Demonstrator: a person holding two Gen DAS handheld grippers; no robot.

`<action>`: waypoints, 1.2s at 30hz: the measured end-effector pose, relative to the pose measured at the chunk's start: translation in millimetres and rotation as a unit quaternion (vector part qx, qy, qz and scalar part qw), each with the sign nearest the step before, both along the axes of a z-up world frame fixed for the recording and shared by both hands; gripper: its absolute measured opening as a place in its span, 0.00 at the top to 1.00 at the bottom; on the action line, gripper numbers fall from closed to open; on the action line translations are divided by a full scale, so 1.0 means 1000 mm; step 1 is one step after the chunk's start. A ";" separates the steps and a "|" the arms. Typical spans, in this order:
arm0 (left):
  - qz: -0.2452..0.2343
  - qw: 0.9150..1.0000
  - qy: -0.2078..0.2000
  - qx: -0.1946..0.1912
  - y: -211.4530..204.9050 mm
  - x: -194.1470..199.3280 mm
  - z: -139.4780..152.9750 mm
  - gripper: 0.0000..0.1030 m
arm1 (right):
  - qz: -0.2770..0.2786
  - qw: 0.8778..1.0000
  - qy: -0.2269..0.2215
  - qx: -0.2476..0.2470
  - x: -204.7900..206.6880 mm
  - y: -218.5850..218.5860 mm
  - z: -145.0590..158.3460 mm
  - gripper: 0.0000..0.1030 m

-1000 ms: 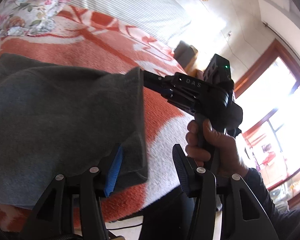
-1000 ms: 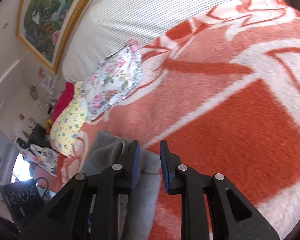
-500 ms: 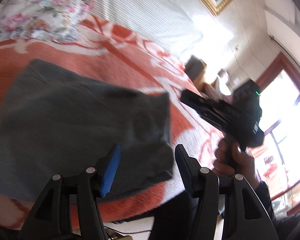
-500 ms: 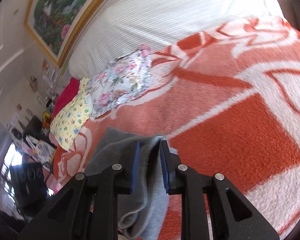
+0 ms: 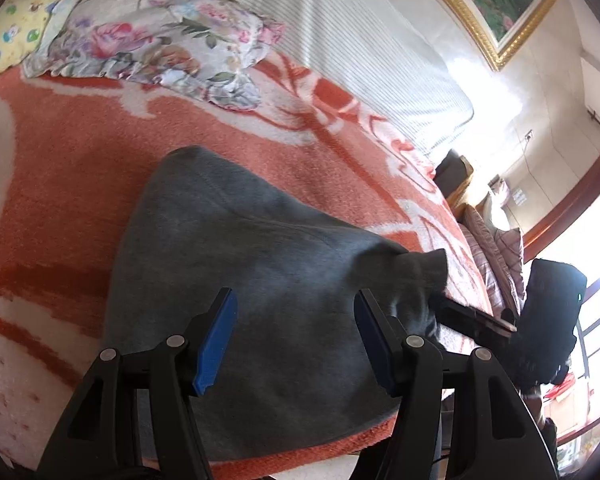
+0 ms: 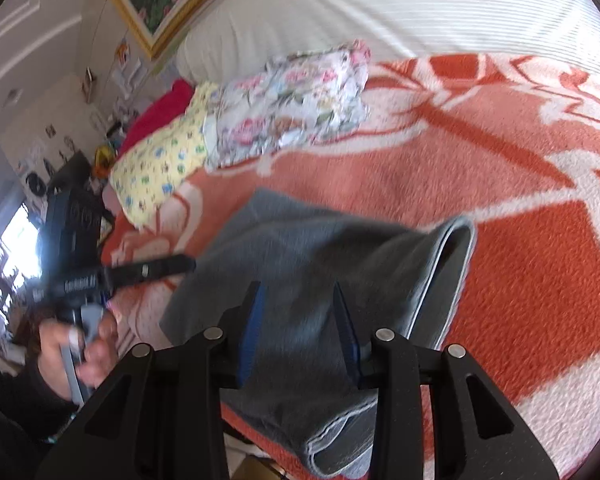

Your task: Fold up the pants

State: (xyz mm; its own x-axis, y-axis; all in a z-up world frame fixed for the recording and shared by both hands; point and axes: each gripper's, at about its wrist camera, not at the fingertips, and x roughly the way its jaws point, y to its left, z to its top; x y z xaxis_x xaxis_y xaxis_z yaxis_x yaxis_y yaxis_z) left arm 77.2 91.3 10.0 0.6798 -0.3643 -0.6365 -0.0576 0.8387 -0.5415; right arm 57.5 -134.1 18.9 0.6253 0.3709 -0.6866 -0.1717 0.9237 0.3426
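Observation:
The grey pants (image 5: 268, 264) lie folded on the orange and white blanket (image 5: 80, 184) near the bed's front edge; they also show in the right wrist view (image 6: 324, 256). My left gripper (image 5: 296, 340) is open and empty just above the fold. My right gripper (image 6: 300, 328) is open and empty over the pants; the fold's right corner (image 6: 456, 240) stands up a little. The right gripper's fingers (image 5: 472, 320) sit beside the pants' right corner in the left wrist view. The left gripper (image 6: 180, 266) shows at the pants' left edge.
A floral pillow (image 5: 152, 36) and a yellow pillow (image 6: 160, 164) lie at the head of the bed by the striped white headboard (image 5: 360, 52). The blanket's front edge (image 5: 284, 460) drops off below the pants. A window (image 5: 596, 248) is at the right.
My right gripper let go of the pants' corner and opened. Both grippers pulled back and up from the pants, which now lie flat on the blanket.

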 end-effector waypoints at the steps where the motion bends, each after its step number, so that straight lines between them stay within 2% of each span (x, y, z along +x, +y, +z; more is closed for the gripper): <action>1: -0.002 1.000 0.004 -0.001 0.001 0.002 -0.004 0.40 | 0.002 1.000 0.003 -0.003 -0.002 0.001 -0.002 0.64; 9: -0.014 0.999 0.043 0.003 -0.004 0.010 -0.042 0.40 | -0.014 0.997 0.053 -0.045 -0.024 -0.010 -0.032 0.64; 14: -0.023 0.999 0.041 0.013 -0.005 0.010 -0.040 0.38 | -0.014 0.996 0.065 -0.065 -0.041 -0.012 -0.038 0.64; 16: -0.017 0.999 0.036 0.016 0.000 0.008 -0.034 0.37 | -0.024 0.995 0.065 -0.070 -0.044 -0.011 -0.032 0.60; 18: -0.010 0.999 0.030 0.021 0.007 0.005 -0.029 0.34 | -0.043 0.994 0.060 -0.080 -0.043 -0.012 -0.026 0.47; 20: 0.000 0.999 0.026 0.030 0.017 0.004 -0.026 0.30 | -0.068 0.993 0.047 -0.088 -0.046 -0.014 -0.021 0.43; 23: 0.013 0.999 0.032 0.037 0.031 0.005 -0.029 0.30 | -0.095 0.992 0.043 -0.076 -0.042 -0.020 -0.023 0.39; 26: 0.019 0.999 0.040 0.029 0.044 0.005 -0.034 0.30 | -0.116 0.989 0.059 -0.071 -0.034 -0.023 -0.034 0.38; 29: 0.028 0.998 0.047 0.031 0.054 0.004 -0.039 0.27 | -0.124 0.988 0.069 -0.062 -0.027 -0.023 -0.044 0.38; 31: 0.035 0.997 0.053 0.034 0.058 0.003 -0.042 0.27 | -0.127 0.988 0.073 -0.055 -0.026 -0.022 -0.049 0.34; 36: 0.039 0.996 0.078 0.013 0.068 0.006 -0.058 0.25 | -0.134 0.987 0.076 -0.035 -0.023 -0.025 -0.054 0.29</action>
